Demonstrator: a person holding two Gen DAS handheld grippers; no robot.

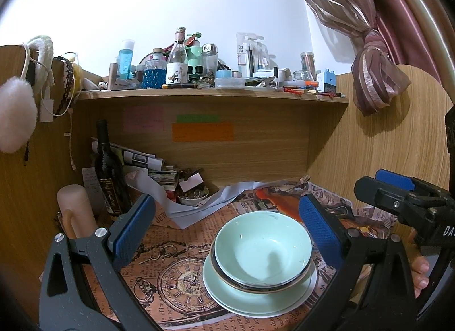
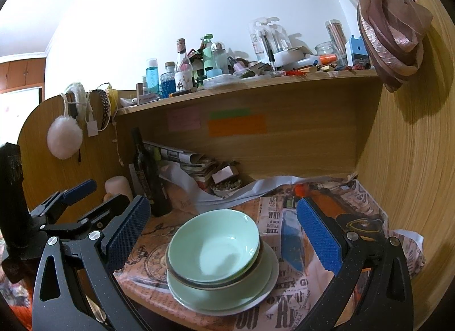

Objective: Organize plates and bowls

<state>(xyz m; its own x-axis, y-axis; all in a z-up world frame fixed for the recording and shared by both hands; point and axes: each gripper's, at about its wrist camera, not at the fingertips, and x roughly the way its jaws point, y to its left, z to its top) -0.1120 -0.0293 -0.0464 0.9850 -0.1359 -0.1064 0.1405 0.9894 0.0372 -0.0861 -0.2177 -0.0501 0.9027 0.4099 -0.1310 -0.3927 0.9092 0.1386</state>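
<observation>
- At the far left a white fluffy pompom (image 1: 15, 113) hangs on the wooden side panel, with headbands and a cable just beside it.
- A dark wine bottle (image 1: 109, 171) stands upright at the left of the desk, near a pale cylindrical object (image 1: 75, 208) that sits closer to the camera.
- The left gripper (image 1: 227, 222) hovers with its jaws spread wide and nothing between the blue pads; the dish stack lies in the gap ahead of it, untouched.
- Behind the bottle, folded newspapers (image 1: 136, 157) lie piled against the back panel, and a small bowl of pebbles (image 1: 193, 195) sits just right of them.
- The stack stands near the front edge of the desk on the printed newspaper covering (image 1: 170, 274): a green bowl (image 1: 263, 251) nests in a second, dark-rimmed bowl (image 1: 250, 284), which rests on a green plate (image 1: 241, 299), with a white plate (image 2: 256, 299) at the bottom.
- Above, the shelf (image 1: 213, 93) is crowded with bottles and jars; coloured sticky notes (image 1: 202, 131) are stuck to the panel beneath it.
- The right gripper (image 2: 224, 234) is likewise wide apart and empty, with the stack ahead of it and closer to its left finger.
- At the far right a knotted pink curtain (image 1: 375, 72) hangs against the wooden side panel.
</observation>
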